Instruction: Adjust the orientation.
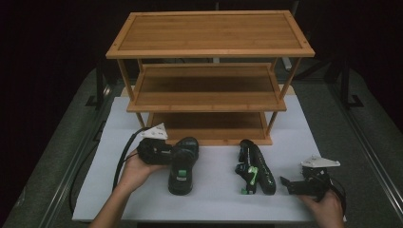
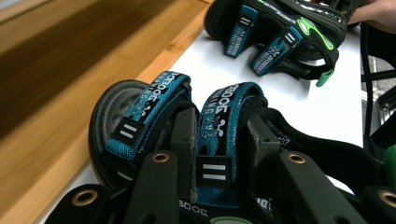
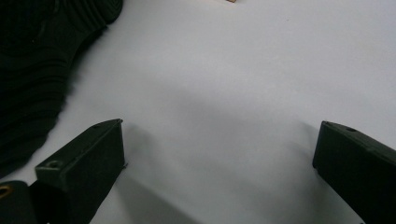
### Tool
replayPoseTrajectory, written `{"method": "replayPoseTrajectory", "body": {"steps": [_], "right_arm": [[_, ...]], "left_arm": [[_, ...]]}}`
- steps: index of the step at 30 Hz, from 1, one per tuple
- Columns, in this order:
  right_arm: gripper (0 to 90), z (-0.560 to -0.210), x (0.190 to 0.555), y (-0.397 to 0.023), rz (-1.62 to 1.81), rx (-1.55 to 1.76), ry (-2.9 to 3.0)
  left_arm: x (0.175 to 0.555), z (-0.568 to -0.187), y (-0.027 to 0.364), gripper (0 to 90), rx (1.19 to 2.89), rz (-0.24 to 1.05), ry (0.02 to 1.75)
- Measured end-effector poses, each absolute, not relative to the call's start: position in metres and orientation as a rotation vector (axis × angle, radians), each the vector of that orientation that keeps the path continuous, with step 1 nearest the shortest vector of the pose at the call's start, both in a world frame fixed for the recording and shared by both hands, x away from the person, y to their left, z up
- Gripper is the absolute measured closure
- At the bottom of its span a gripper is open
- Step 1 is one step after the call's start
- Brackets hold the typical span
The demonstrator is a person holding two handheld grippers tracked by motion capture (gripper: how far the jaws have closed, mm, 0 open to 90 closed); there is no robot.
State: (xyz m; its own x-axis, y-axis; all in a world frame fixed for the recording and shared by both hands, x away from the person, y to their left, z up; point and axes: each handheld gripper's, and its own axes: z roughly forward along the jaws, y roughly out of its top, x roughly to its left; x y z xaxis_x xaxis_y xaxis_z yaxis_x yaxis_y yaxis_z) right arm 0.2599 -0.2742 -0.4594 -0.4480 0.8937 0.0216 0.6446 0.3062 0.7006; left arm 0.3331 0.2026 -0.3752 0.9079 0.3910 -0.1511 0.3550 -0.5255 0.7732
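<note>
Near the front edge of the white tabletop (image 1: 209, 199), left of centre, the left sandal (image 1: 182, 165) lay sole-down, its long axis running front to back, toe toward the wooden rack (image 1: 209, 76). Its teal strap (image 2: 219, 126) was pinched between the jaws of the left gripper (image 2: 219, 140). Well apart to the right, the second sandal (image 1: 256, 167) lay tipped on its side. At the front right corner, the right gripper (image 3: 217, 154) was held spread over bare surface.

Two sandals (image 1: 183, 165) (image 1: 255, 166) lie side by side on the table (image 1: 214, 199), before the shelf rack (image 1: 209, 76).
</note>
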Motion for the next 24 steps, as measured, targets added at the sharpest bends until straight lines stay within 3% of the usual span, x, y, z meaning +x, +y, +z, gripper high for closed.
{"method": "replayPoseTrajectory", "body": {"steps": [9, 21, 24], "right_arm": [[1.6, -0.459, 0.26, -0.274, 0.92, 1.375, 2.207], [1.6, -0.459, 0.26, -0.274, 0.92, 1.375, 2.207], [1.5, -0.459, 0.26, -0.274, 0.92, 1.376, 2.207]], "left_arm": [[0.33, -0.395, 0.165, 69.7, 2.199, 0.057, 0.545], [0.323, -0.402, 0.174, 69.0, 2.176, 0.04, 0.571], [0.323, -0.402, 0.174, 62.1, 2.173, 0.05, 0.571]]}}
